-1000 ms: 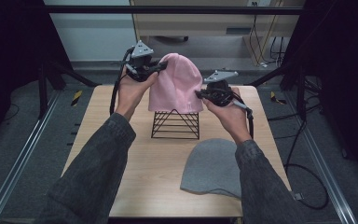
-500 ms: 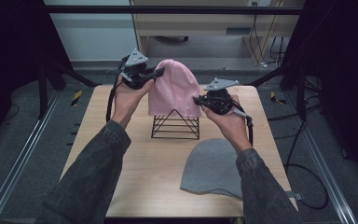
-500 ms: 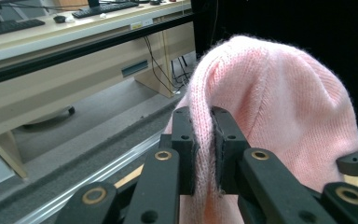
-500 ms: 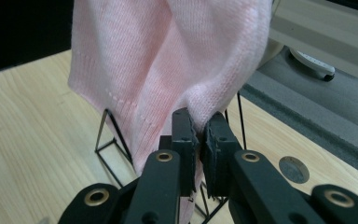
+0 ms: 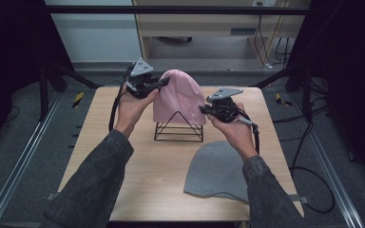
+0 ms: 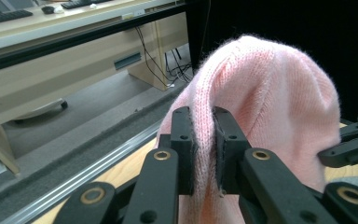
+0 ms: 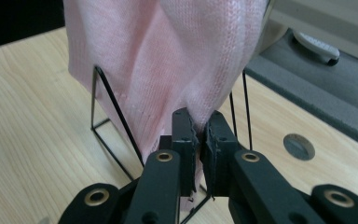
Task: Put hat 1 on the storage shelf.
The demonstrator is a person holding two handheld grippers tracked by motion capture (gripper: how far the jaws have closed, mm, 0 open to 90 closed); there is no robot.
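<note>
A pink knit beanie (image 5: 178, 97) hangs over a black wire stand (image 5: 179, 127) at the back of the wooden table (image 5: 123, 171). My left gripper (image 5: 160, 84) is shut on the beanie's upper left side; its own view shows a fold of pink knit (image 6: 205, 140) pinched between the pads. At the beanie's lower right edge, my right gripper (image 5: 203, 109) is shut on the hem (image 7: 200, 126), with the stand's wires (image 7: 116, 112) just behind. A grey beanie (image 5: 216, 172) lies flat on the table in front of the stand, under my right forearm.
Dark frame posts stand at both sides of the table. A beige desk (image 5: 209, 28) and cables (image 5: 275, 42) are behind it. Bare wood lies in front of the stand on the left.
Both hands have come down a little with the pink beanie, which now sits lower over the wire stand. Both grips are unchanged.
</note>
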